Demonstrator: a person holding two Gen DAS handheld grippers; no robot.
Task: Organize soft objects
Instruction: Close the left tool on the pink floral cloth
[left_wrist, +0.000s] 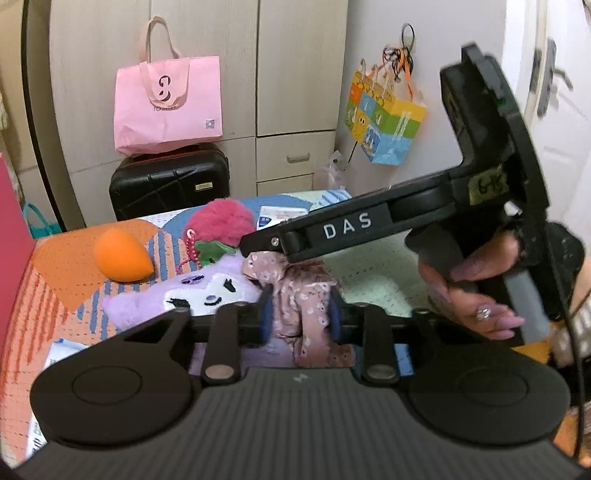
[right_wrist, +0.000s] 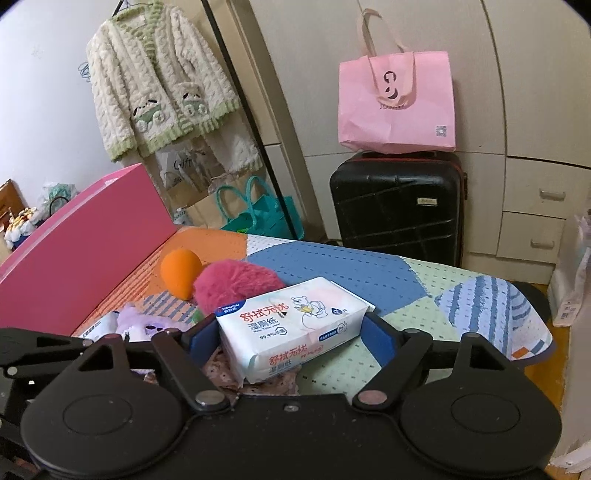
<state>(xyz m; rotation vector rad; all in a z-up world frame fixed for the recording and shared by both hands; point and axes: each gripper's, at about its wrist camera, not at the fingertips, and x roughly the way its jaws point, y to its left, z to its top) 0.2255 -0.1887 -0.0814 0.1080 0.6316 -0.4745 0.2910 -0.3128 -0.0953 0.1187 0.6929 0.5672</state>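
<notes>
The left hand-held gripper is clenched on the floral cloth at six o'clock; the right hand-held gripper straddles the wipes pack, apparently unclamped. Next likely: squeeze, lift.

A pink tote bag sits on a black suitcase before the wardrobe; a fluffy cream cardigan hangs at left, a colourful paper bag on the wall

The floral cloth looked soft and matt, the wipes pack glossy plastic, the pompom fluffy, the suitcase hard and shiny.
</notes>
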